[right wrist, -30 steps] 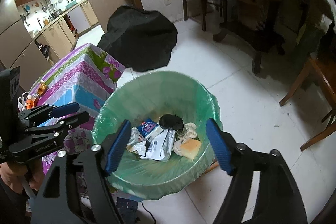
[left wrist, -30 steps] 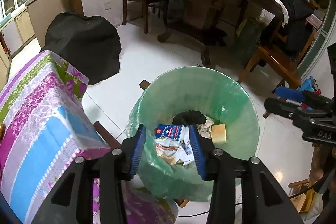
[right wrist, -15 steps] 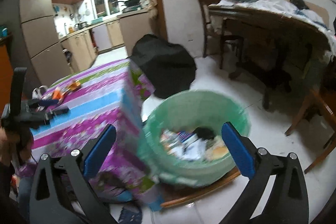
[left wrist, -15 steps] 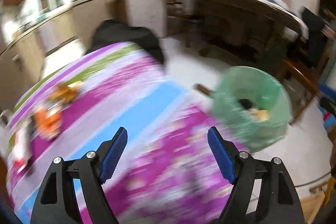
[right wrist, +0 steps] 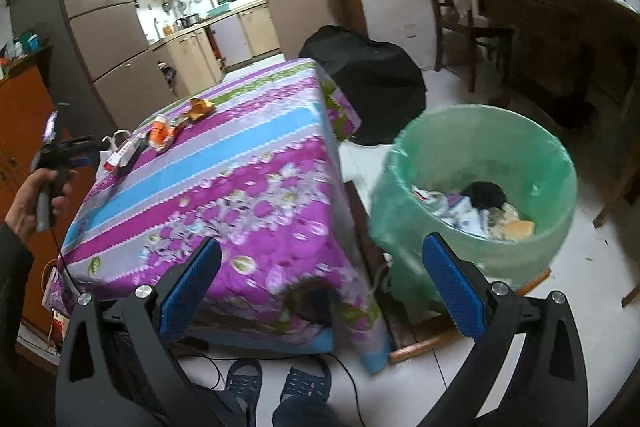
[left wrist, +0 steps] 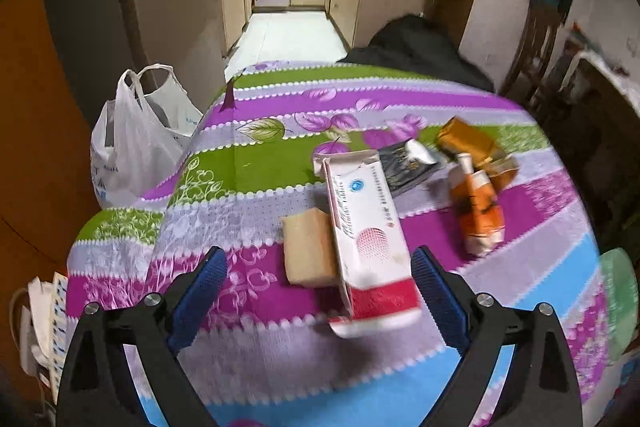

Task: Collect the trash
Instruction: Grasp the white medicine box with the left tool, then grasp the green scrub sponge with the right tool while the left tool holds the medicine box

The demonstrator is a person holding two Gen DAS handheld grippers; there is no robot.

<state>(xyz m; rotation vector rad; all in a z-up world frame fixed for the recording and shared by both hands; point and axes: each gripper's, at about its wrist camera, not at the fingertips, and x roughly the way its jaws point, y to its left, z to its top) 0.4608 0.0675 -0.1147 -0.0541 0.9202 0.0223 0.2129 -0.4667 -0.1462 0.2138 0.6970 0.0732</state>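
Hovering wide open and empty, left tongs [left wrist: 318, 301] straddle the red-and-white cardboard carton [left wrist: 366, 239] lying on the striped cloth-covered bench [left wrist: 248, 163]. Judged light, crushable; grip across its narrow sides. Right tongs [right wrist: 320, 283] likewise gape, empty.

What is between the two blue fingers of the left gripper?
In the left wrist view, the tan sponge block and the white-and-red cardboard box lie on the tablecloth between the left gripper's fingers.

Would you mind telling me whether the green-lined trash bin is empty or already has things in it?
Partly filled. The trash bin holds wrappers, a black item and a yellow sponge-like piece at its bottom.
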